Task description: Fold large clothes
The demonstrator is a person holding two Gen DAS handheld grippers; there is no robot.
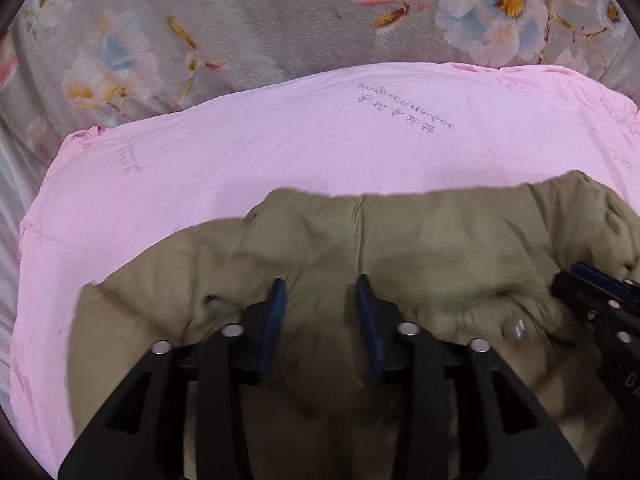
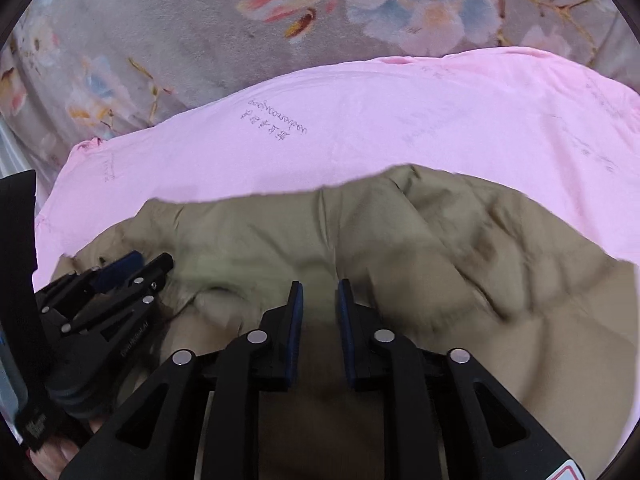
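Note:
A khaki padded garment [image 1: 440,248] lies rumpled on a pink sheet [image 1: 240,152], its far edge running across the middle of both views. My left gripper [image 1: 322,284] hovers over the garment's near part with its blue pads apart and only cloth showing below the gap. My right gripper [image 2: 320,286] stands open over the same garment [image 2: 460,240], nothing pinched between its pads. Each gripper shows in the other's view: the right gripper [image 1: 592,288] at the right edge, the left gripper [image 2: 132,268] at the left, close beside each other.
The pink sheet [image 2: 400,120] carries small handwritten marks and lies on a grey floral blanket [image 2: 160,32] that fills the far side. A hand [image 2: 60,456] shows at the lower left of the right wrist view.

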